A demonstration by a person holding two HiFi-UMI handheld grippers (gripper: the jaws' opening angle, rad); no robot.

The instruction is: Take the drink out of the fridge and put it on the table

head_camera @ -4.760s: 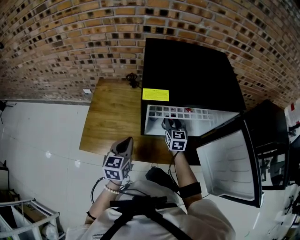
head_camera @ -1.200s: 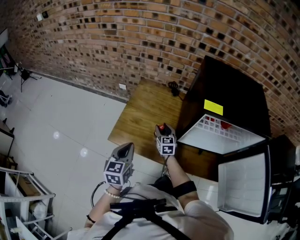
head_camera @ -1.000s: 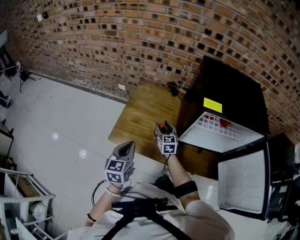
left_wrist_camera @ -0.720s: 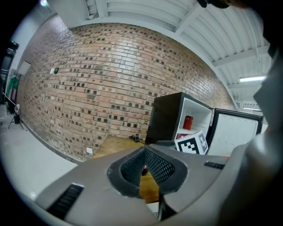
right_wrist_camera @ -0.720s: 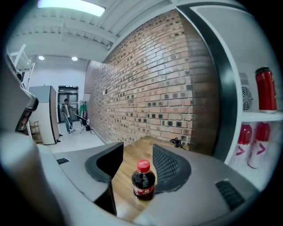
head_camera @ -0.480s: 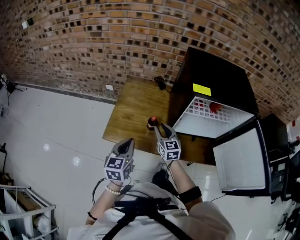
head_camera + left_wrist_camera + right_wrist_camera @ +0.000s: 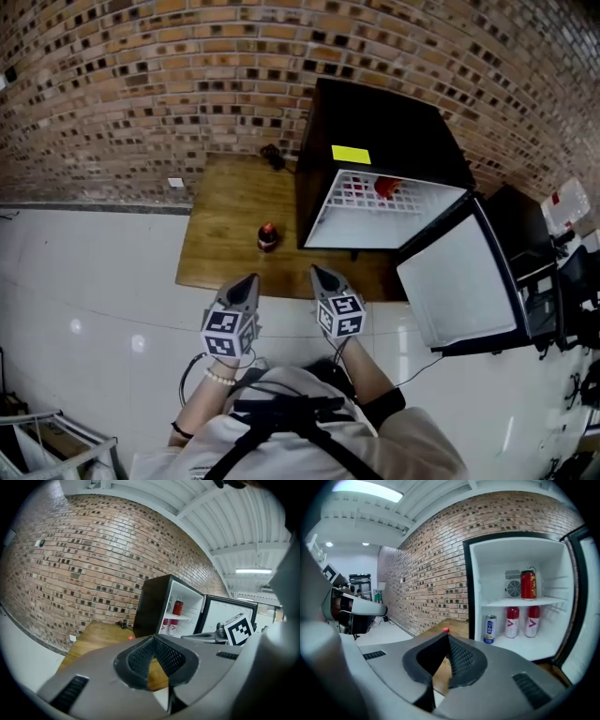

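Note:
The drink, a dark bottle with a red cap [image 7: 267, 236], stands upright on the wooden table [image 7: 220, 211], just left of the fridge. Both grippers hang over the table's near edge, well short of the bottle. My right gripper [image 7: 319, 275] is shut and empty; its jaws have just closed with nothing between them. In the right gripper view only the red cap [image 7: 446, 630] peeks over the closed tips [image 7: 448, 637]. My left gripper [image 7: 247, 281] is also shut and empty. In its own view the tips [image 7: 153, 637] meet and the cap [image 7: 130, 638] shows beside them.
The black fridge [image 7: 384, 131] stands on the table with its door [image 7: 455, 281] swung wide to the right. Inside are a red can [image 7: 528, 585] on the shelf, a white-and-blue can [image 7: 490, 629] and two red-and-white bottles [image 7: 512, 620]. A brick wall runs behind.
The right gripper carried the bottle from the fridge to the table, let go of it and drew back toward the body, jaws closing. The left gripper shifted a little. The head view swung.

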